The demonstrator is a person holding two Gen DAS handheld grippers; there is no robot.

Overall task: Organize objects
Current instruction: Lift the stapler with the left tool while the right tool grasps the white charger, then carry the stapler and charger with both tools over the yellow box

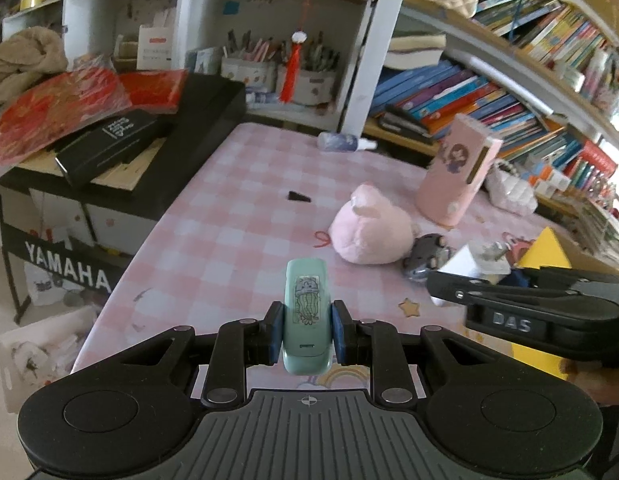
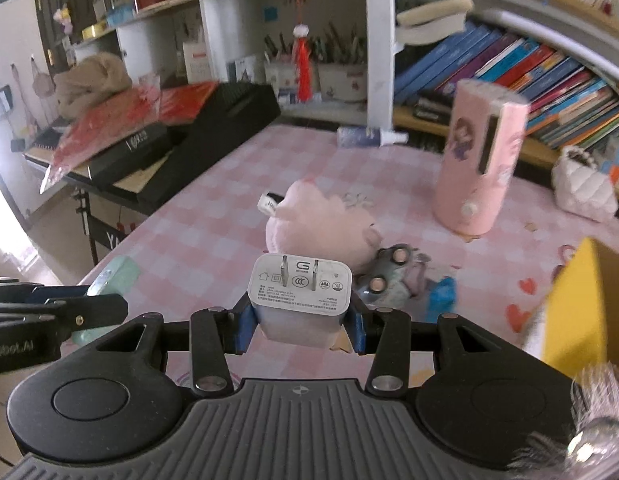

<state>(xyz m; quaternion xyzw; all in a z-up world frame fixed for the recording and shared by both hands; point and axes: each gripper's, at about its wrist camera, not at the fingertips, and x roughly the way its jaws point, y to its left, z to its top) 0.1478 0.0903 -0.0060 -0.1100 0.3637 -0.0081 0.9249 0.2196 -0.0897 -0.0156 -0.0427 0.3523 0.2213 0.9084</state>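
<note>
Your left gripper is clamped on the green stapler; your right gripper is clamped on the white charger, pink plush just ahead.

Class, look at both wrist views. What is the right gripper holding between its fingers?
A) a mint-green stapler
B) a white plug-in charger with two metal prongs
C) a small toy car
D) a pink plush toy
B: the right gripper is shut on the white charger, prongs facing the camera.
</note>
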